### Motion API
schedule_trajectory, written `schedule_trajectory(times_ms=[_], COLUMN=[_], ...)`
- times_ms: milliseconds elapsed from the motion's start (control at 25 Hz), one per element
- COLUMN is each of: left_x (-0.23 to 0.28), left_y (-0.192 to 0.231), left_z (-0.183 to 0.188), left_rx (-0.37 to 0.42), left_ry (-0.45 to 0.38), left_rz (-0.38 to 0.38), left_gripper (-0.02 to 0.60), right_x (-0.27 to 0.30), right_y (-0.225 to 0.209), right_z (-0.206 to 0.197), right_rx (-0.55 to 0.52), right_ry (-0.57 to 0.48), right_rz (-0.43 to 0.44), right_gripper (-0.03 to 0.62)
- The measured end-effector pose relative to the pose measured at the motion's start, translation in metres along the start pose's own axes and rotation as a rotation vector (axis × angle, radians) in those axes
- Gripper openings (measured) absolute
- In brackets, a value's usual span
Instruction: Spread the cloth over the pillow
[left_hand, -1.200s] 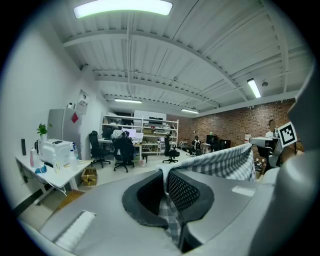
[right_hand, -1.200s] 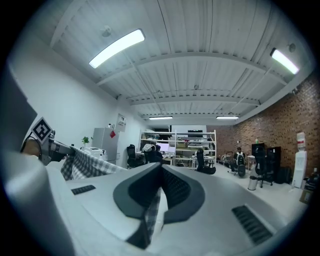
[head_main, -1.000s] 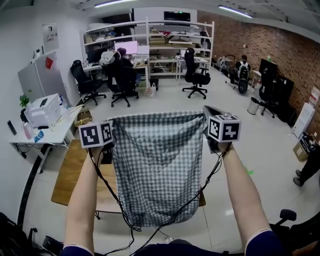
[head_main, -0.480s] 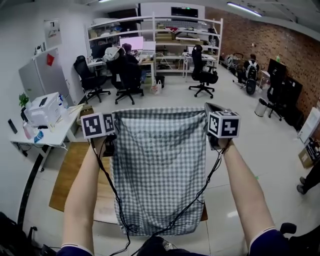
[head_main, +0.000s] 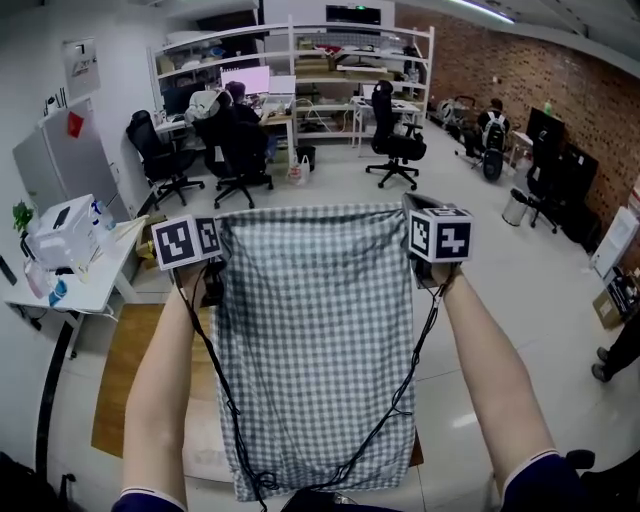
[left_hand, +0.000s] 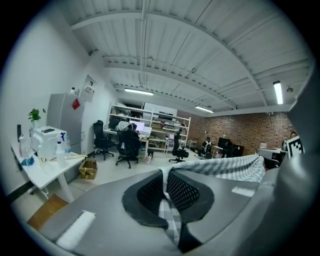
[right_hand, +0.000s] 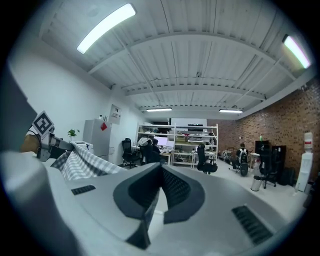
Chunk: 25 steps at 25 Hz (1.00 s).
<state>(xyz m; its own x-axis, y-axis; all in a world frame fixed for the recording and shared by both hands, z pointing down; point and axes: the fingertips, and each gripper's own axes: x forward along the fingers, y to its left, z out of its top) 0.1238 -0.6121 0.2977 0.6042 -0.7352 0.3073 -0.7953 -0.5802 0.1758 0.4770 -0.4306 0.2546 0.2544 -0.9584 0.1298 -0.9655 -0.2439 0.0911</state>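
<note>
your left gripper (head_main: 215, 235) and right gripper (head_main: 412, 215), each clamped on a top corner, now hold the grey-and-white checked fabric cloth (head_main: 315, 330) flatter than a second ago, in the air above the pale pillow (head_main: 200, 445): seemingly ready to lower.

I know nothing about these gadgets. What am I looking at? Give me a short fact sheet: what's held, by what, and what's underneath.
Held item: checked cloth, hanging flat like a curtain
Left gripper: shut on one top corner of the cloth
Right gripper: shut on the other top corner
Below: wooden table, with a pale edge that may be the pillow, mostly hidden by the cloth
Cloth spread over pillow: not yet
</note>
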Motion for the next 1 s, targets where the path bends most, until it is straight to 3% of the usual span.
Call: schedule_trajectory(times_ms=[640,1000], left_x=[0.139,0.216], left_y=[0.039,0.073], left_z=[-0.023,-0.106], left_rx=[0.001,0.022], left_ry=[0.116,0.286], left_rz=[0.013,0.027], left_gripper=[0.015,0.015], right_x=[0.142,0.211], right_y=[-0.016,-0.012], right_z=[-0.052,-0.137], right_rx=[0.007,-0.015], right_ry=[0.093,0.186], right_rz=[-0.012,0.0], right_gripper=[0.017,0.017])
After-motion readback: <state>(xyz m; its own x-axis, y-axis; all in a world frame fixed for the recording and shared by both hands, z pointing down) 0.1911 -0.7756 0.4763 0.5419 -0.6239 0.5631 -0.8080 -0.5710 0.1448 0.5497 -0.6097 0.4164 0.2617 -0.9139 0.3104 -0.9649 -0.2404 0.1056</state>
